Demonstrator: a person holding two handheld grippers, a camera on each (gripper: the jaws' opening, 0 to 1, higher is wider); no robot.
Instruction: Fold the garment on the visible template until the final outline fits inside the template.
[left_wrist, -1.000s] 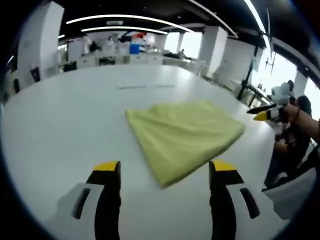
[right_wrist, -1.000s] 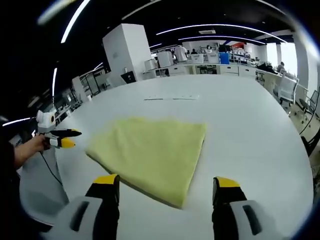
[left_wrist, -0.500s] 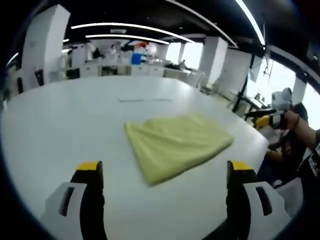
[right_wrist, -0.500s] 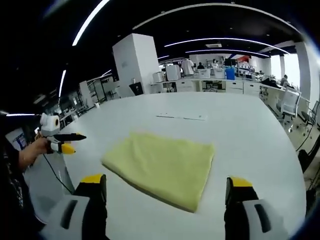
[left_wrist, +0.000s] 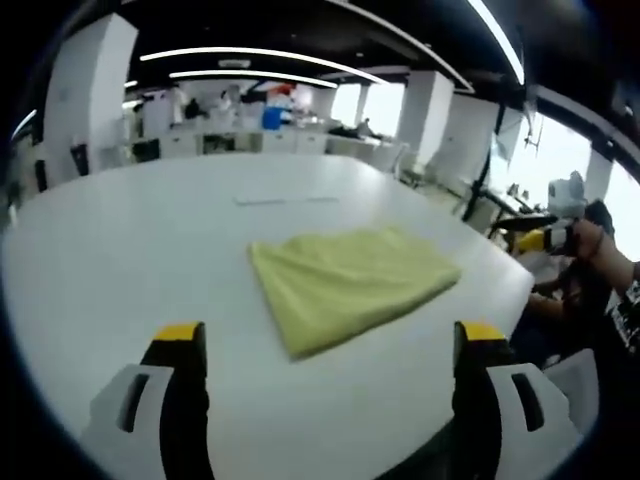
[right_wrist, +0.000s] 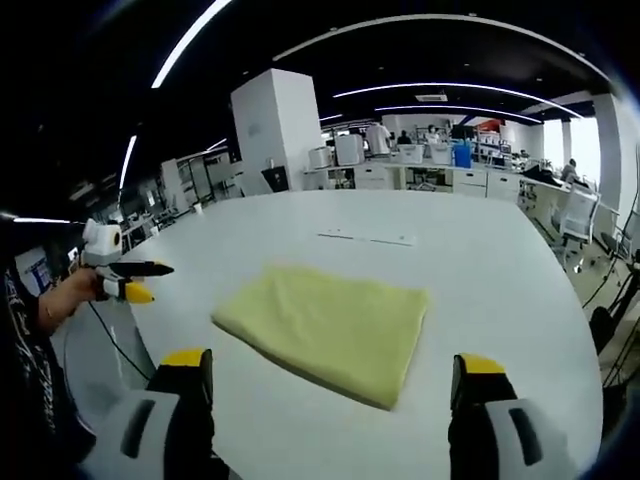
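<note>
A pale yellow garment (left_wrist: 350, 285) lies folded into a flat, roughly four-sided shape on the white table (left_wrist: 130, 250); the right gripper view shows it as the same garment (right_wrist: 325, 325). Short thin marks (left_wrist: 285, 200) lie on the table beyond it, and appear as marks (right_wrist: 365, 238) from the other side. My left gripper (left_wrist: 330, 338) hovers short of the cloth's near corner, open and holding nothing. My right gripper (right_wrist: 335, 362) is open too, just short of the near edge. Each gripper is held off a table edge in the other's view: right gripper (left_wrist: 540, 238), left gripper (right_wrist: 128, 282).
The table's rounded edge (right_wrist: 590, 400) runs close on the right. A person's arm (left_wrist: 610, 265) and dark clothing are at the table's side. A white pillar (right_wrist: 275, 125), desks and office chairs (right_wrist: 575, 205) stand far behind the table.
Both grippers' jaws have spread wider than a second ago. Both cameras have drawn back a little, so the garment looks smaller; it lies as before.
</note>
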